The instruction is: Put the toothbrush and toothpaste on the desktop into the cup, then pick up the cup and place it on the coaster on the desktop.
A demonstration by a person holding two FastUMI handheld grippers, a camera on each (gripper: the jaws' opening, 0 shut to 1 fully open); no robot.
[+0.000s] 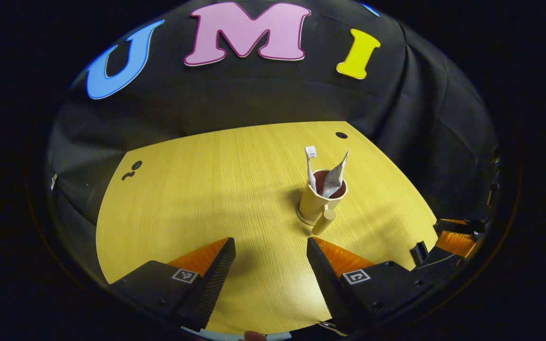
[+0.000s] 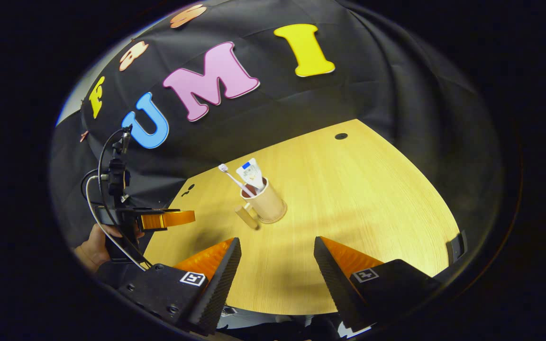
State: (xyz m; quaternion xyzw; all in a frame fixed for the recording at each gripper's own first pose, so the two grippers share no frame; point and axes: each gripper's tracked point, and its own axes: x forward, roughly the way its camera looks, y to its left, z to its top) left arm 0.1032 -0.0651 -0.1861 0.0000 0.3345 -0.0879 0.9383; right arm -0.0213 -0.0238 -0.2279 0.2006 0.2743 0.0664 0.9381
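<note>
Cup (image 1: 319, 201) well ahead of spread fingers (image 1: 216, 277) (untouched), on coaster (image 1: 307, 219)

Setting: a recording booth staged as a household desktop; no real room of a home is indicated. Evidence: a black cloth wall (image 1: 263, 99) is hung in folds behind the desk from 9 to 3 o'clock; a light wood-grain desktop (image 1: 216, 189) is fitted with a round cable hole (image 1: 341, 135) near its far edge at 1 o'clock; a hand-held gripper rig (image 2: 166, 219) with trailing cables (image 2: 100, 156) is seen at 9 o'clock in the right gripper view; domestic use is suggested solely by a cup (image 2: 268, 203) holding a toothbrush (image 2: 235, 179) and toothpaste (image 2: 252, 174) at mid-desk.
</note>
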